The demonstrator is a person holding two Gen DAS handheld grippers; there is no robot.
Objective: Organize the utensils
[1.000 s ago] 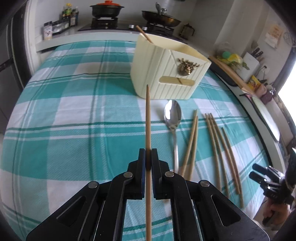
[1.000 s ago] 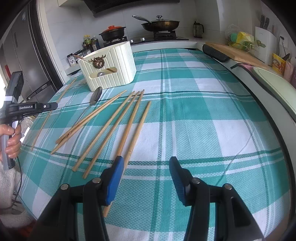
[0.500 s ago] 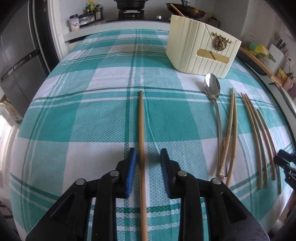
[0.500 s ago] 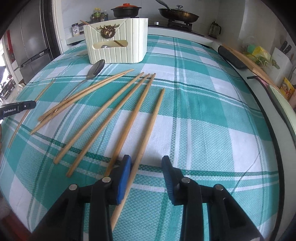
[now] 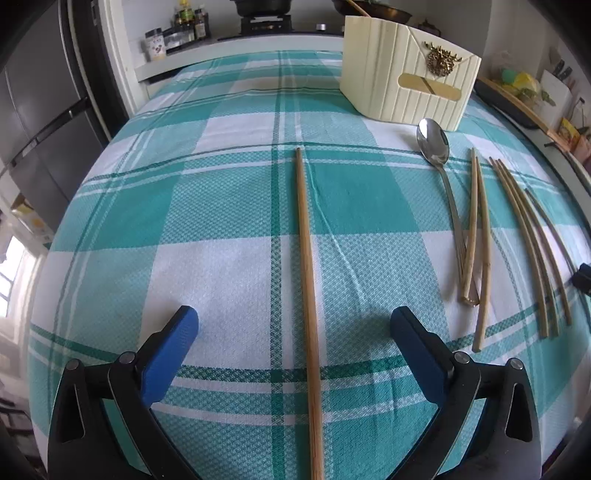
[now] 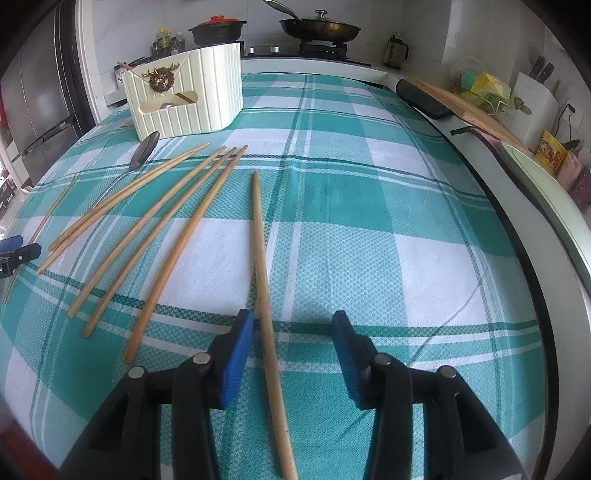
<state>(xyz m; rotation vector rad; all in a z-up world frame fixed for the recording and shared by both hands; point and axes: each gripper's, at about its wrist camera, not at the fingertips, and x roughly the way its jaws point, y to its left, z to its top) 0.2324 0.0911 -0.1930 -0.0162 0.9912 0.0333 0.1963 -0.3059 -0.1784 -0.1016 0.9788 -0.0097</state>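
Observation:
My left gripper (image 5: 294, 338) is wide open over a single wooden chopstick (image 5: 306, 266) that lies flat on the checked cloth between the jaws. My right gripper (image 6: 291, 343) is open around another chopstick (image 6: 264, 266), which lies on the cloth close to the left jaw. Several more chopsticks (image 6: 155, 221) and a metal spoon (image 5: 434, 146) lie between the two grippers. The cream utensil holder (image 5: 406, 86) stands at the far side with a chopstick in it; it also shows in the right wrist view (image 6: 184, 99).
The table's right edge (image 6: 517, 221) borders a counter with a cutting board (image 6: 469, 107) and knife block (image 6: 532, 99). A stove with pots (image 6: 317, 29) stands behind the table. A fridge (image 5: 40, 110) is at the left.
My left gripper has let go of its chopstick, which now lies on the cloth, and opened wide. My right gripper has moved so that one chopstick lies between its open jaws.

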